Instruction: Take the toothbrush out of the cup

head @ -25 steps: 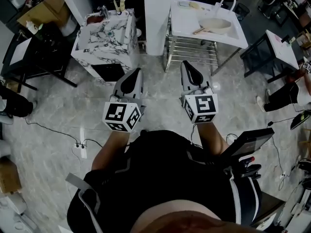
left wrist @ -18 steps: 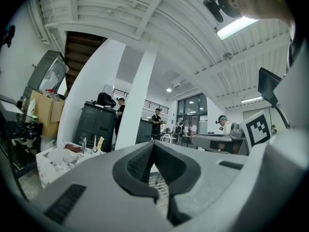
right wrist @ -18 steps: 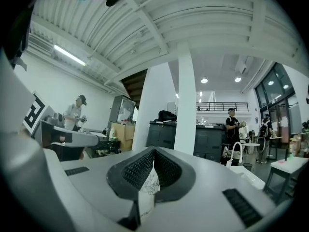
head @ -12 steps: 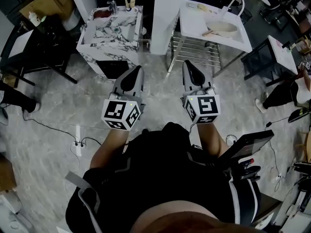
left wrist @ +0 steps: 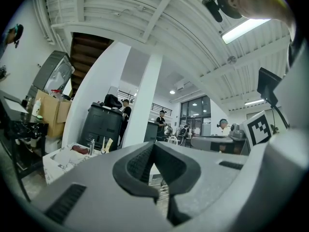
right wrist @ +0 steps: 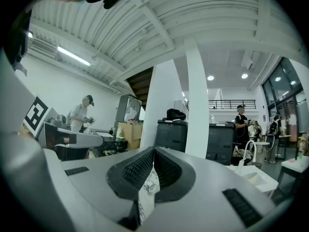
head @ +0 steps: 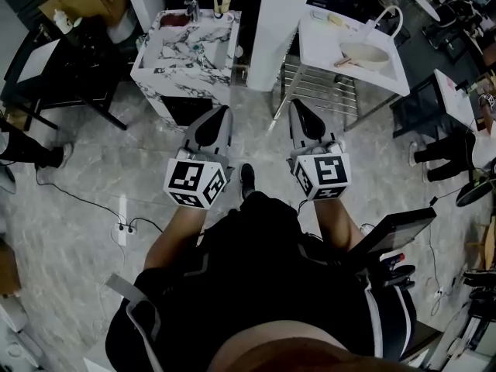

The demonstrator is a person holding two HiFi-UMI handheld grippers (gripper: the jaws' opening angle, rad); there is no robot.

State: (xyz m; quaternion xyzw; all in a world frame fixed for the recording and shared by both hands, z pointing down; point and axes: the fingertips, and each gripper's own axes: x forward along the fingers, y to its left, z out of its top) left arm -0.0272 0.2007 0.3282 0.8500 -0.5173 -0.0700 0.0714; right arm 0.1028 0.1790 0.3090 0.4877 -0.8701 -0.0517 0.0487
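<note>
The cup with the toothbrush (head: 220,3) stands at the far edge of a marble-topped vanity (head: 186,51), too small to make out in detail. In the left gripper view it shows as pale upright sticks (left wrist: 105,145) on the marble top (left wrist: 60,158), beside a small tap. My left gripper (head: 218,115) and right gripper (head: 297,107) are held level side by side over the floor, well short of the vanity. Both are shut, pads together, with nothing between them (left wrist: 154,145) (right wrist: 153,151).
A white pillar (head: 283,14) rises between the vanity and a white sink table (head: 387,76) with a bowl and a curved tap (right wrist: 247,151). A wire rack (head: 318,91) sits under that table. Dark tables stand left and right. A power strip (head: 124,229) lies on the floor. People stand in the background.
The vanity and sink table have slid down the head view, closer to me. Both grippers travelled forward with me, still shut. A shoe now shows between the two grippers.
</note>
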